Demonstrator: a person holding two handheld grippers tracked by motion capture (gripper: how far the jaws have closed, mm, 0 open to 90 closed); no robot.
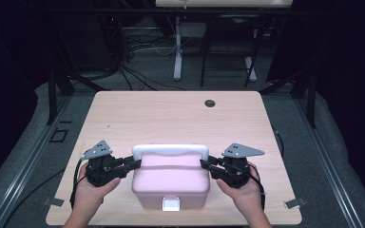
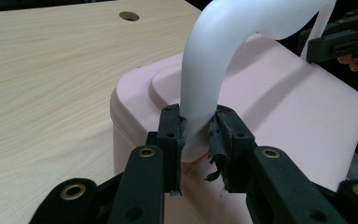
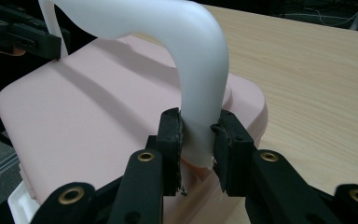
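A pink box (image 1: 171, 178) with a raised white handle (image 1: 170, 149) sits at the near edge of the wooden desk (image 1: 171, 114), a white latch (image 1: 171, 204) on its front. The left tongs (image 1: 136, 164) are clenched on the handle's left end, the right tongs (image 1: 204, 164) on its right end. I can't read any label or writing on it

A box (image 1: 171, 183) sat on the table (image 1: 171, 114) near its front edge, with the left gripper (image 1: 135, 164) at one end of its raised handle (image 1: 170, 150), the right gripper (image 1: 205, 164) at the other, and a hole (image 1: 210, 103) far behind.
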